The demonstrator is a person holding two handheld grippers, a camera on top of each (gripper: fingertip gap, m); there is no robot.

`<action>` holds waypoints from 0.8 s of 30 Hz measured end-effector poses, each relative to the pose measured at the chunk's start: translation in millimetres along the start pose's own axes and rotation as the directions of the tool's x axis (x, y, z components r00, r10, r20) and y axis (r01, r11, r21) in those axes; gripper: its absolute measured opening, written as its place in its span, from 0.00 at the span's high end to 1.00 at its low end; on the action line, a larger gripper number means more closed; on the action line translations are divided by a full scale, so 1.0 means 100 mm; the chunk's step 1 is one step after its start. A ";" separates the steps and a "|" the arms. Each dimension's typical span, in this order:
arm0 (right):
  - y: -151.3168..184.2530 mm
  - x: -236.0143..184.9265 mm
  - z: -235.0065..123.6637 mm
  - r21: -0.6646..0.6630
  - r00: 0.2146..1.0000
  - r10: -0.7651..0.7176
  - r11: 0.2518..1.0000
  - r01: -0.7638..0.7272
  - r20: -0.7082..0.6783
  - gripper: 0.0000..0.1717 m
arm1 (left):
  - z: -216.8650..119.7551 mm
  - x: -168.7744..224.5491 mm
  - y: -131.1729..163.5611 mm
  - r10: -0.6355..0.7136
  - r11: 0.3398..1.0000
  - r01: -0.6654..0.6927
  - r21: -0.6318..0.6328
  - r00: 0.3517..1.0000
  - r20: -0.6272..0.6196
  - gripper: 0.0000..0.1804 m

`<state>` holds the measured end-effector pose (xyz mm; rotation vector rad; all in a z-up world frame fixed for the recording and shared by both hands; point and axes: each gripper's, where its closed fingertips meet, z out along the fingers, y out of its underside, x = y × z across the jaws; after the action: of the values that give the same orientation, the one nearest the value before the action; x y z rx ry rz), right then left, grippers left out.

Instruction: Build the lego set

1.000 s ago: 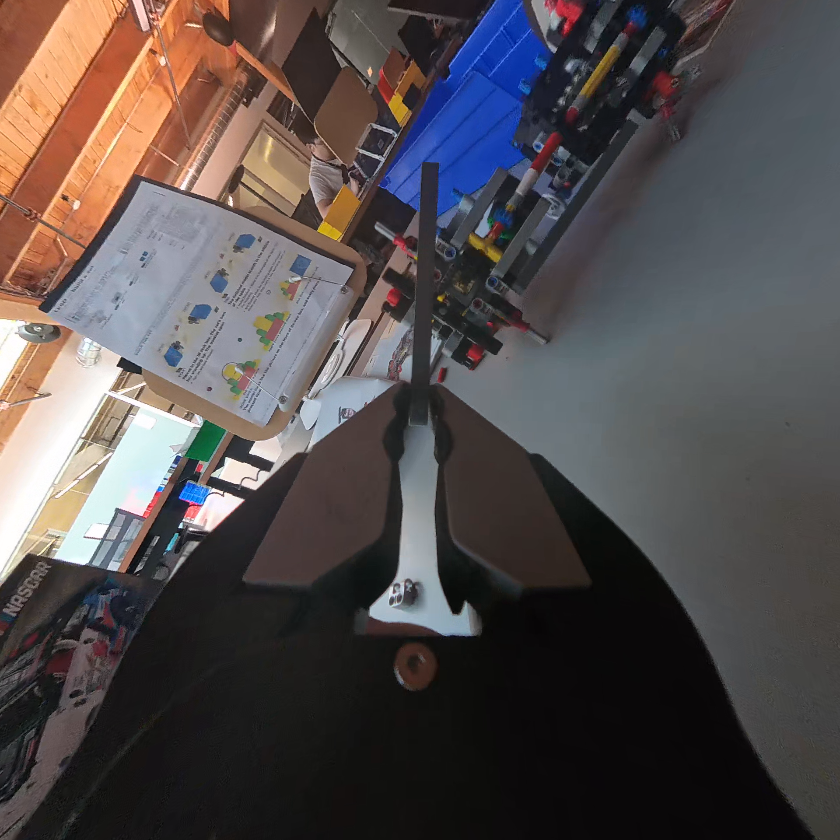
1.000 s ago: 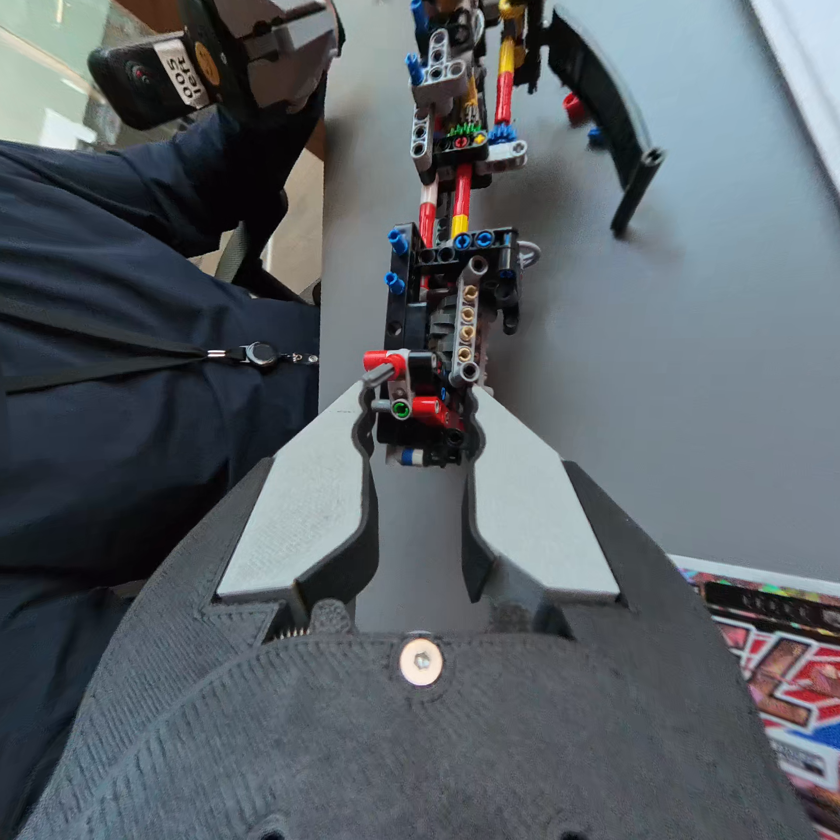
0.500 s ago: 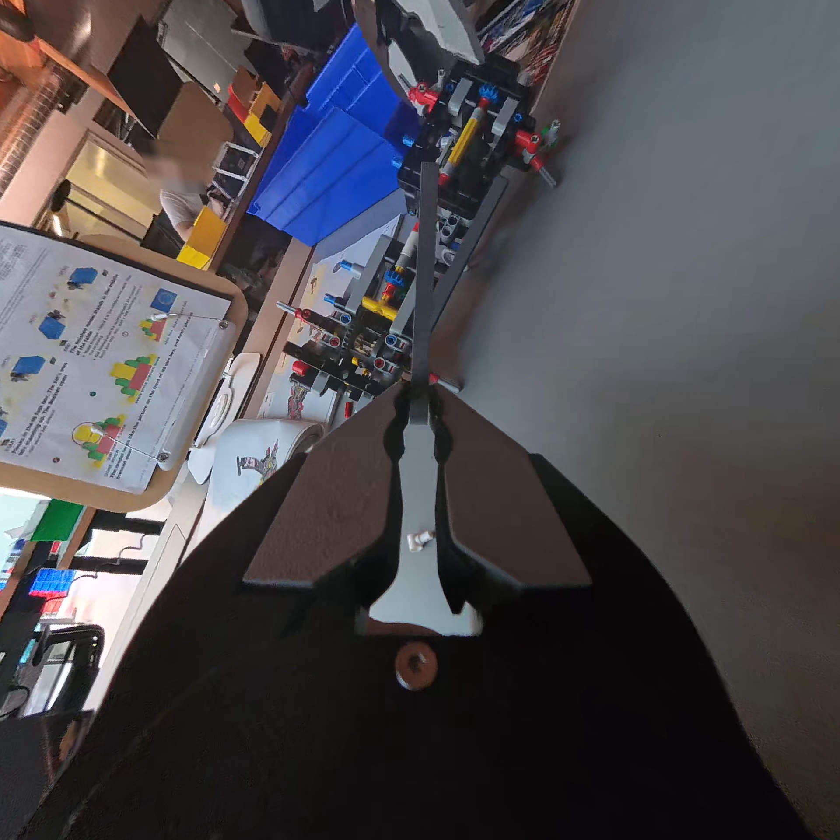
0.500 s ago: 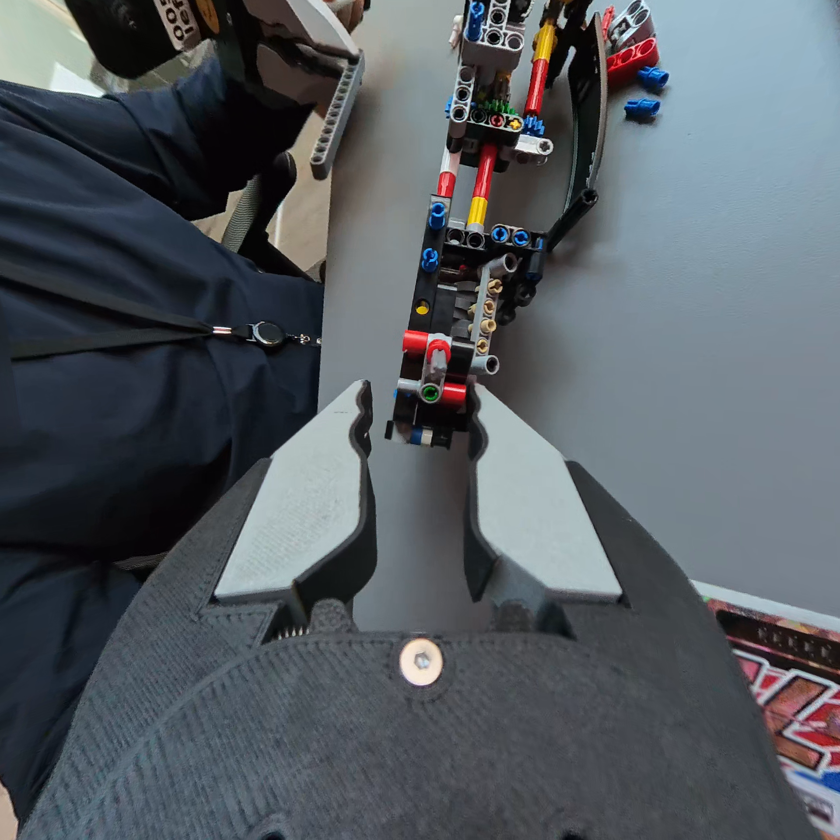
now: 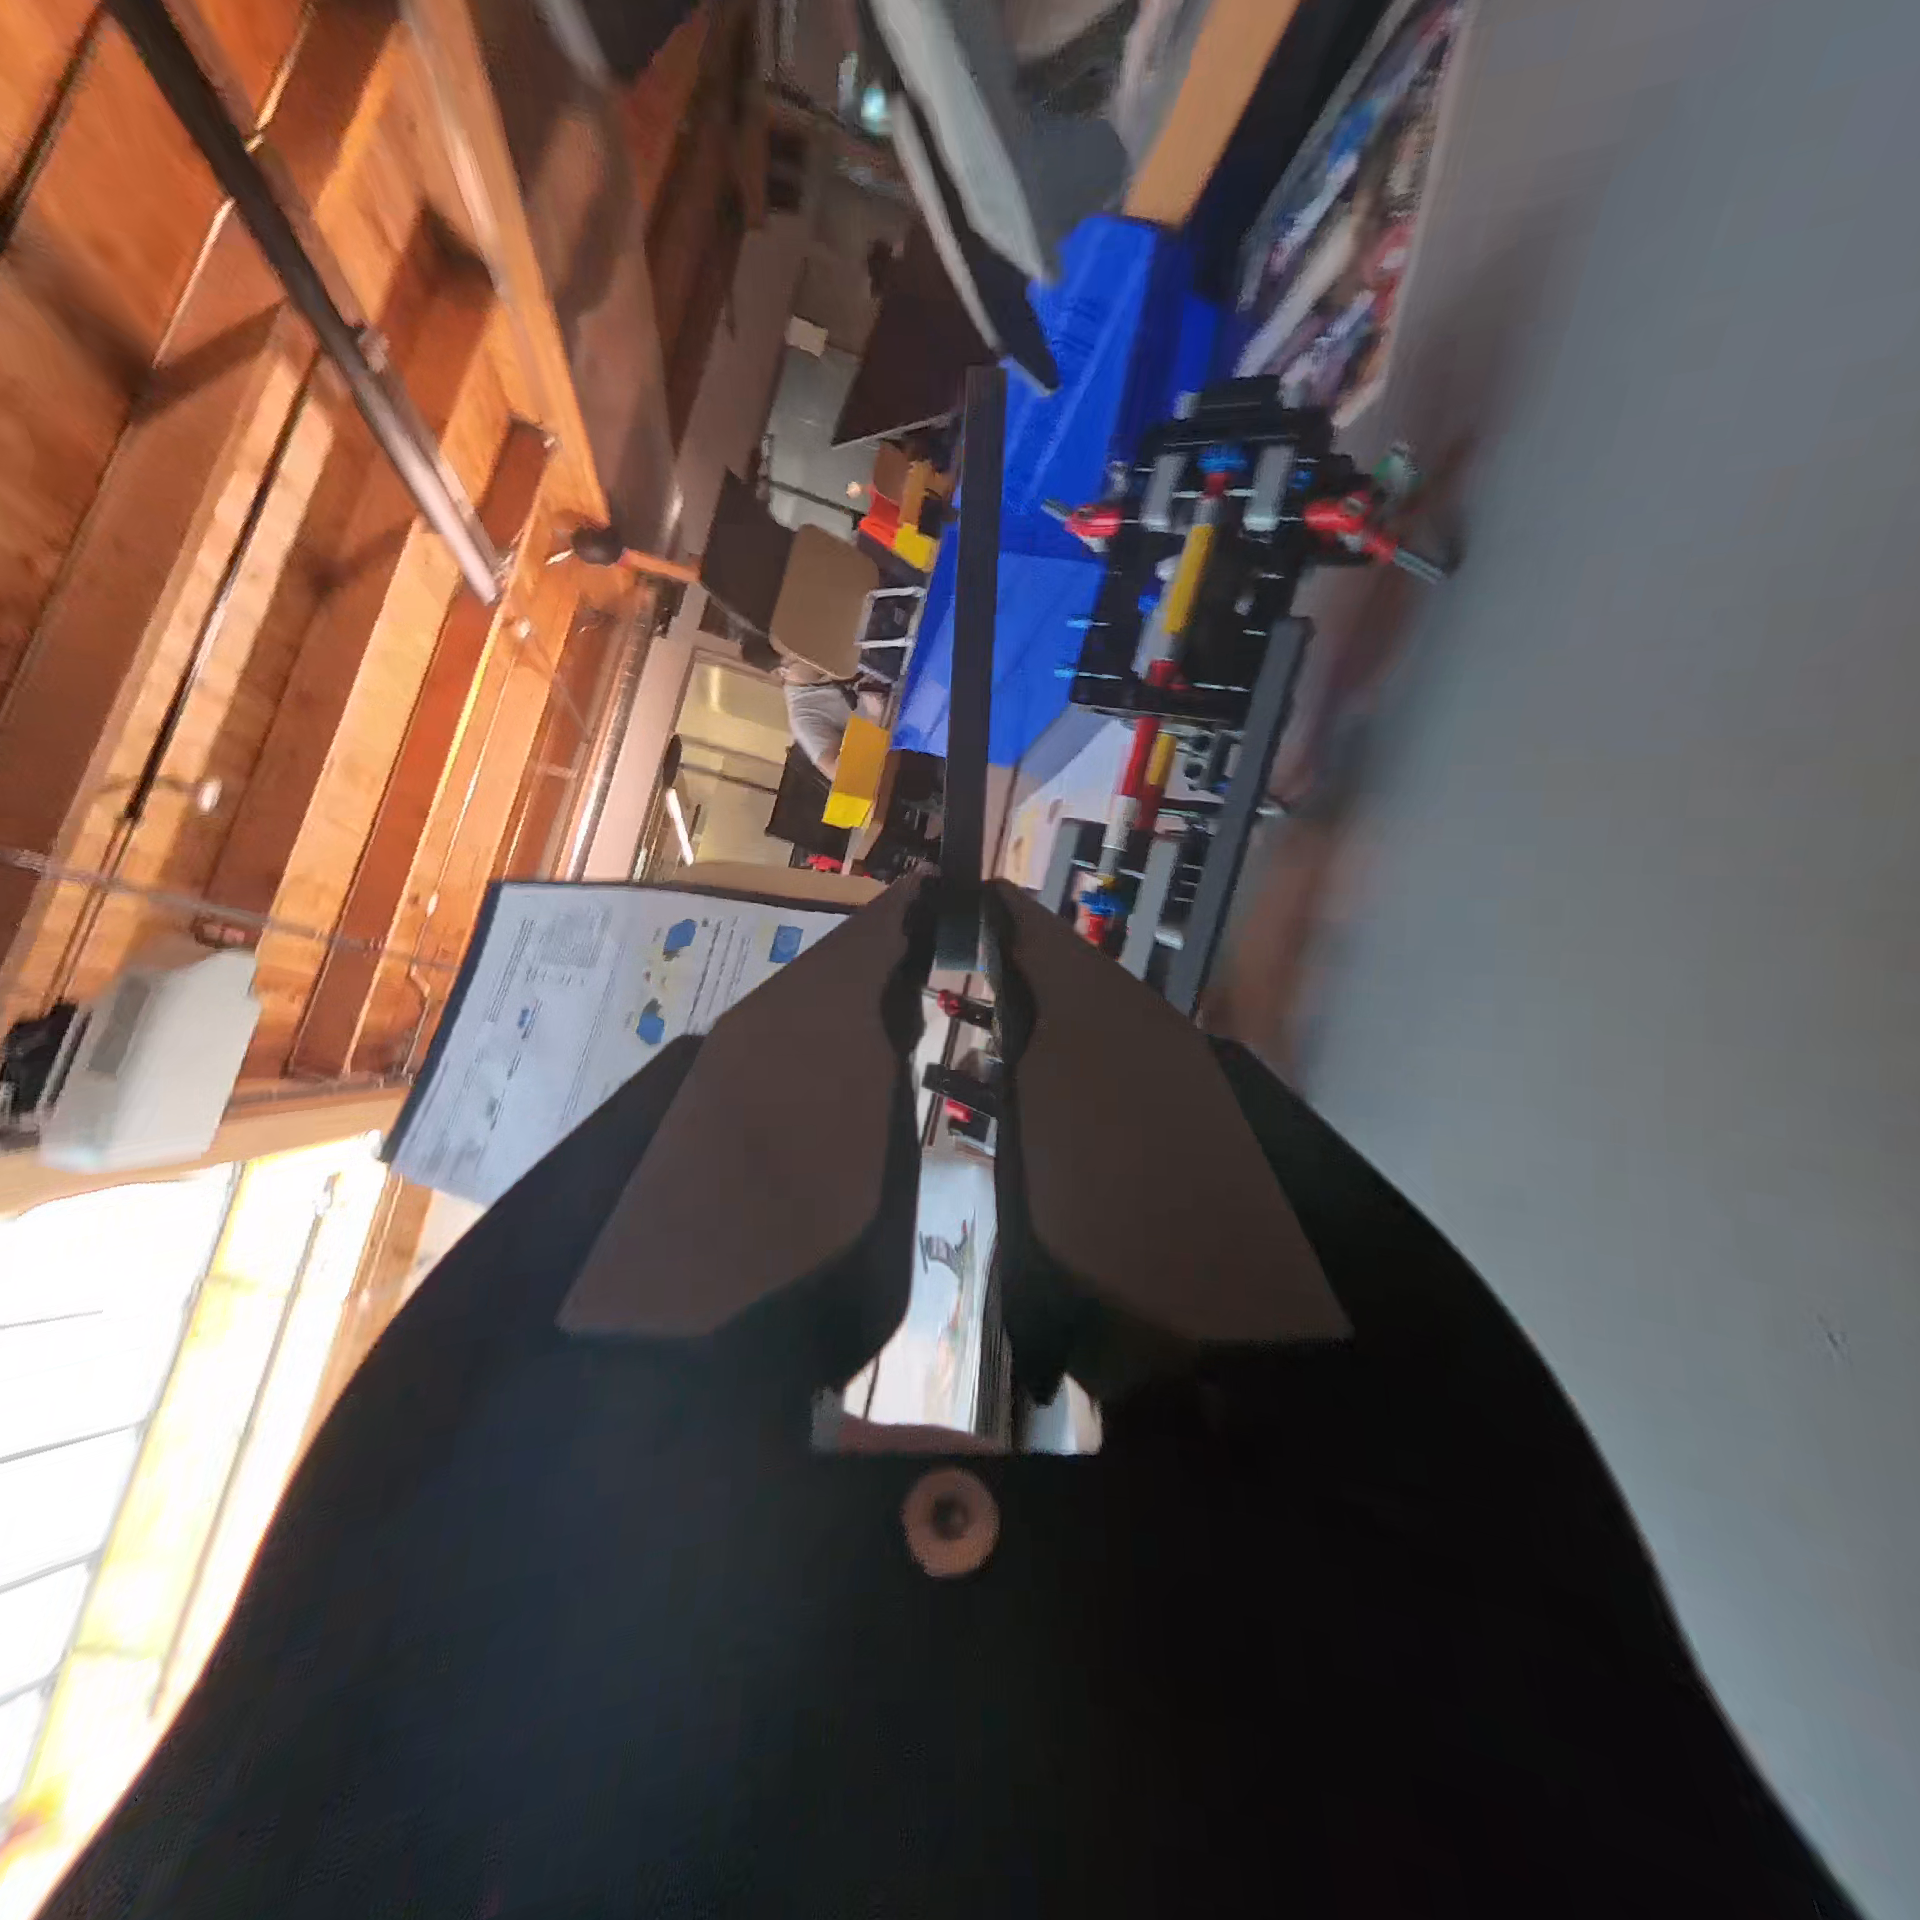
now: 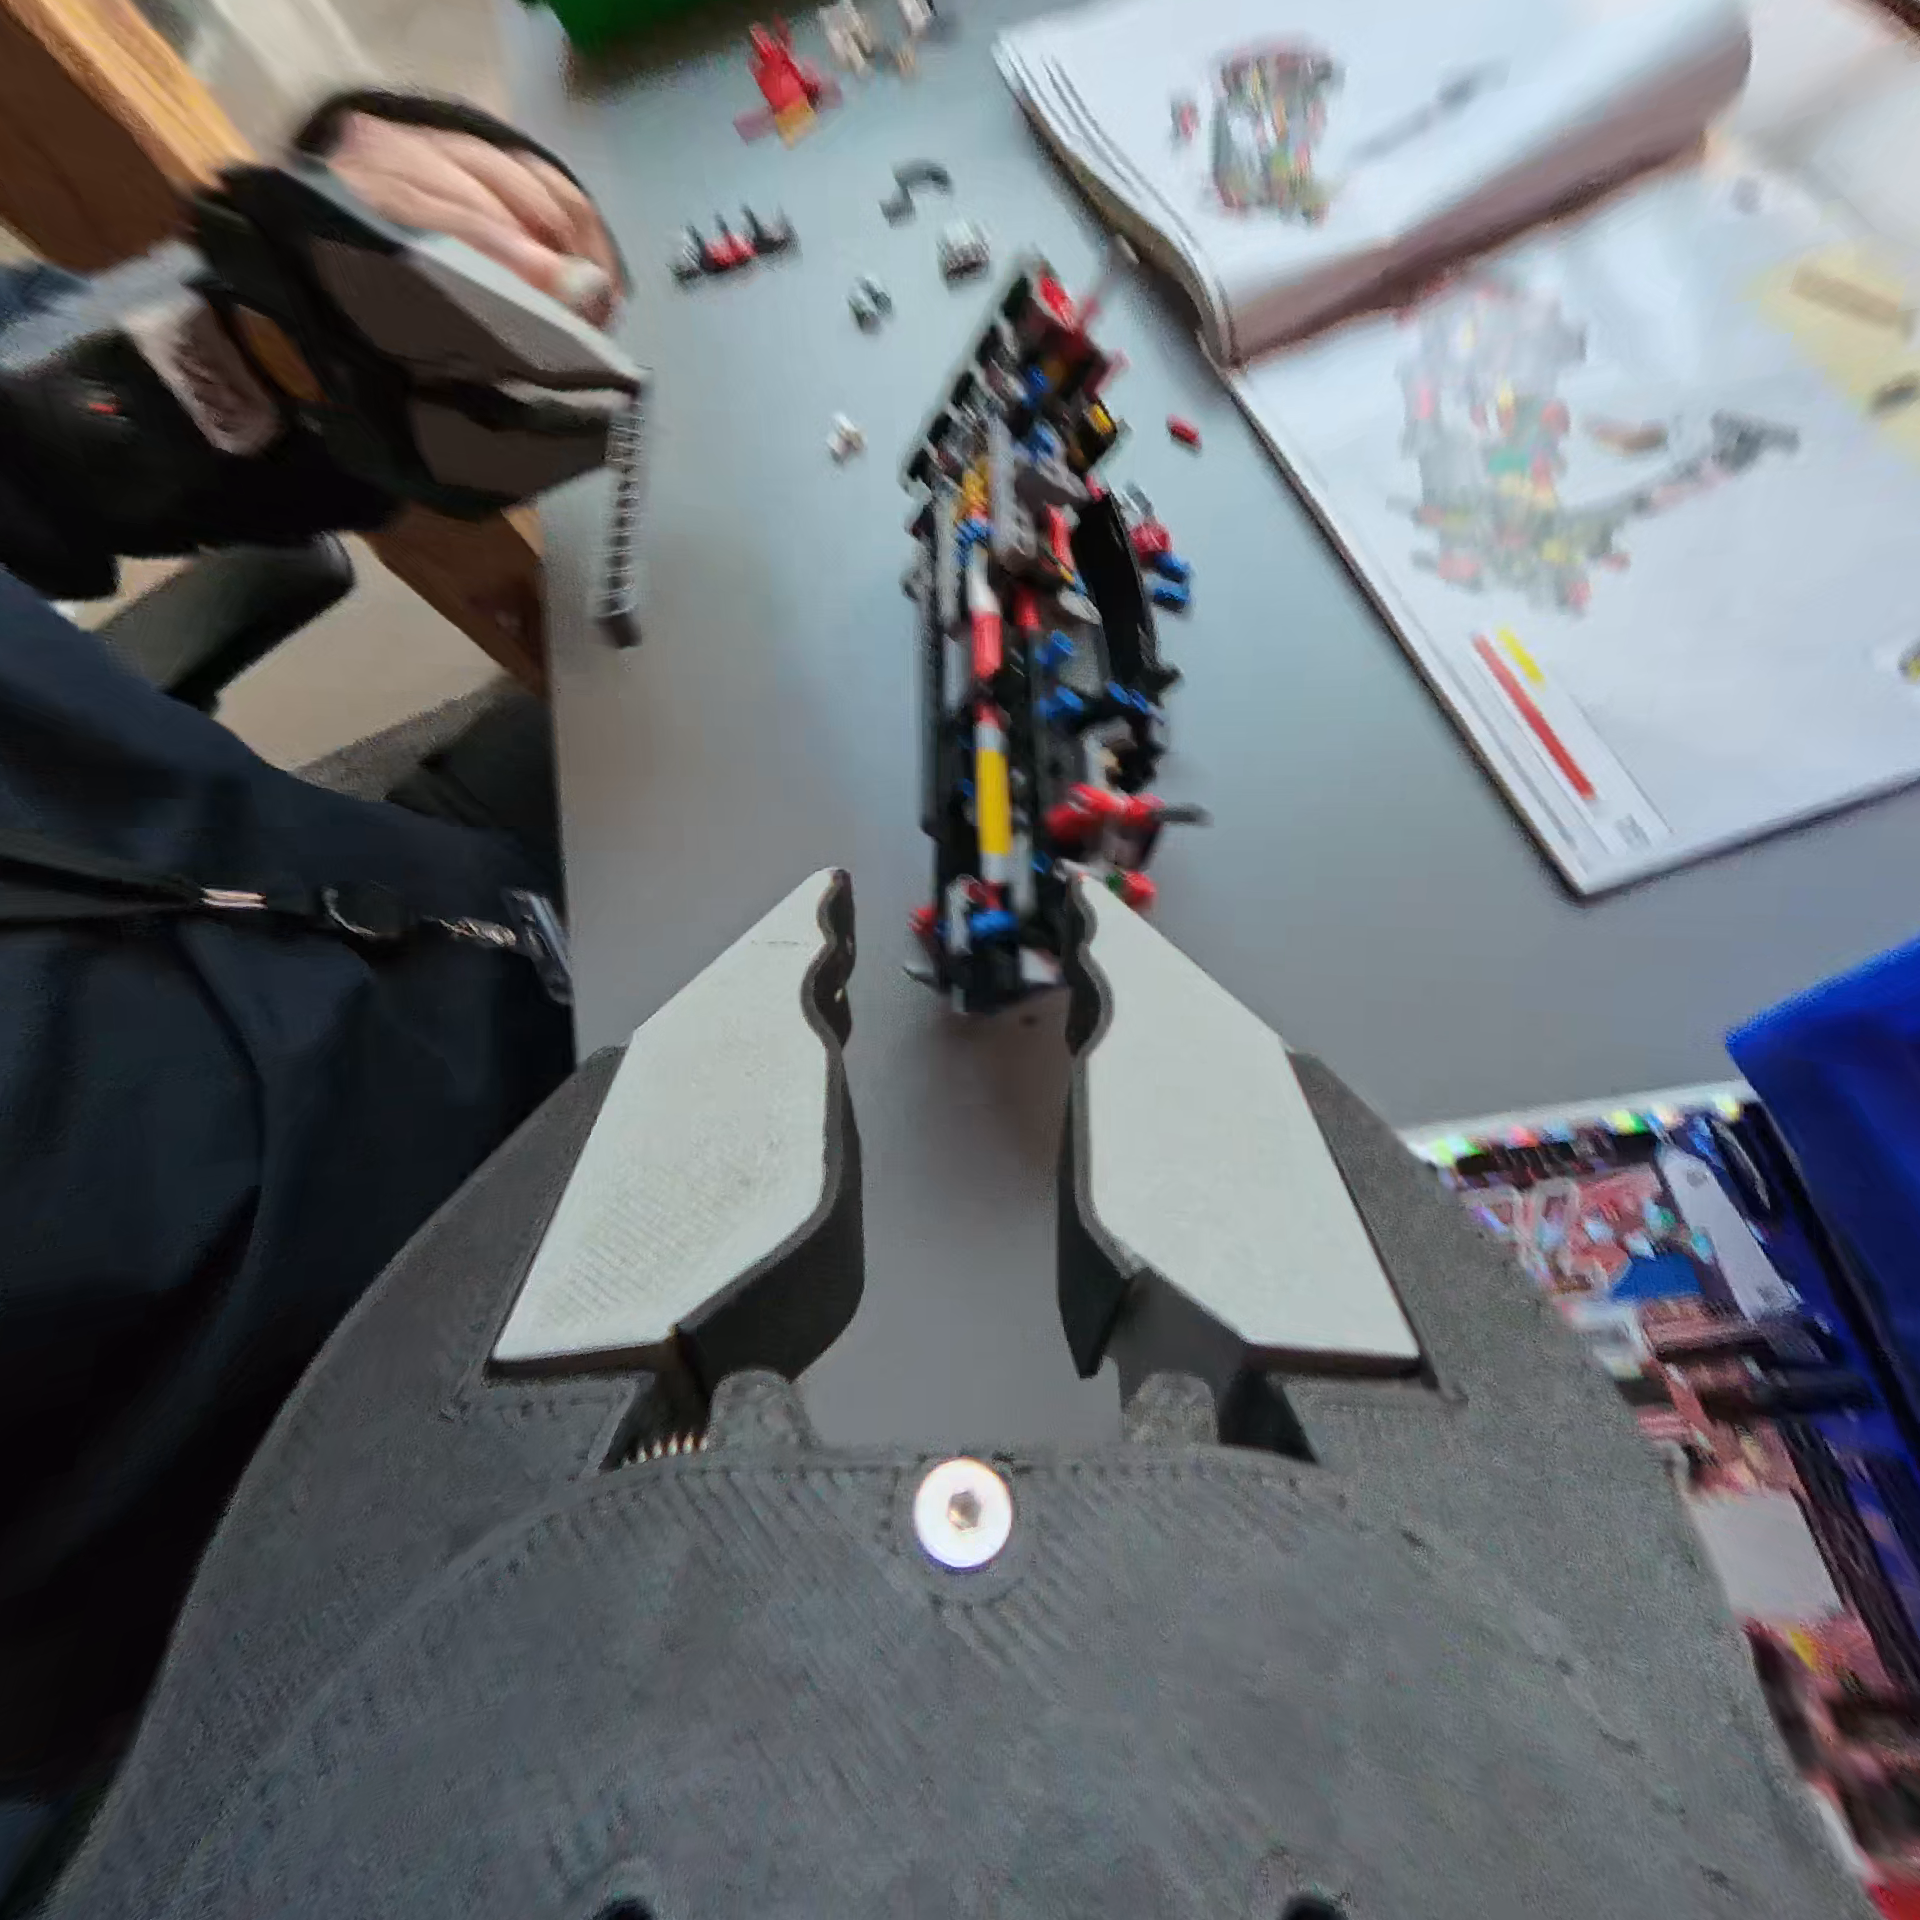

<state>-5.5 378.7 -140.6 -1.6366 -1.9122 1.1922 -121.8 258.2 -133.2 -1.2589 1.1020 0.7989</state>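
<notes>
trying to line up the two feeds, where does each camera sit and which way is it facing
Left wrist view: on the left gripper, tipped sideways along the grey table into the room; its fingers pinch a long dark beam.
Right wrist view: on the right gripper, facing down and forward at the brick model; open fingers, dark sleeve.
Shared: the model, the table, the beam and the left gripper.

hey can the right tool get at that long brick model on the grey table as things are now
Probably yes. The right tool is open, and the near end of the brick model already sits between its fingertips, close to the right one, with a gap on the left. Nothing lies between them on the grey table.
</notes>
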 end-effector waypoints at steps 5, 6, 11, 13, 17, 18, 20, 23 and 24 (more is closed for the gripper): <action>-0.37 -0.72 0.24 0.319 0.985 -0.145 0.942 0.107 0.097 0.80 | 0.17 -0.16 -0.19 -0.401 0.916 0.398 0.045 0.912 0.083 0.97; -0.44 -0.81 0.31 0.371 0.985 -0.138 0.924 0.091 0.103 0.78 | 0.22 -0.16 -0.25 -0.442 0.897 0.439 0.052 0.893 0.090 0.97; -0.76 -0.89 0.33 0.587 0.992 -0.092 0.809 0.027 0.082 0.82 | 0.35 -0.07 -0.47 -0.489 0.872 0.484 0.078 0.869 0.076 0.97; -0.83 -0.86 0.24 0.649 0.993 -0.061 0.761 -0.022 0.106 0.96 | 0.37 -0.09 -0.51 -0.520 0.853 0.512 0.097 0.851 0.078 0.97; -0.85 -0.80 0.17 0.670 0.990 -0.033 0.739 -0.068 0.136 0.97 | 0.40 -0.07 -0.58 -0.560 0.826 0.553 0.107 0.826 0.054 0.97; -0.84 -0.77 0.16 0.652 0.991 -0.026 0.756 -0.067 0.131 0.97 | 0.40 -0.02 -0.62 -0.586 0.805 0.582 0.113 0.810 -0.003 0.96; -0.82 -0.72 0.08 0.624 0.993 -0.024 0.780 -0.052 0.113 0.97 | 0.35 -0.03 -0.60 -0.636 0.760 0.639 0.117 0.769 -0.068 0.95; -0.73 -0.63 -0.05 0.525 0.996 -0.024 0.851 -0.025 0.086 0.97 | 0.31 -0.12 -0.20 -0.741 0.664 0.747 -0.025 0.653 -0.156 0.85; -0.68 -0.58 -0.07 0.477 0.997 -0.015 0.879 -0.021 0.072 0.97 | 0.32 -0.13 0.02 -0.785 0.615 0.781 -0.106 0.595 -0.173 0.80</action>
<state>-27.8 328.8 -69.0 -1.3404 -1.4850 1.5908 -121.2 290.9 -122.9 -1.6784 0.5577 -0.0135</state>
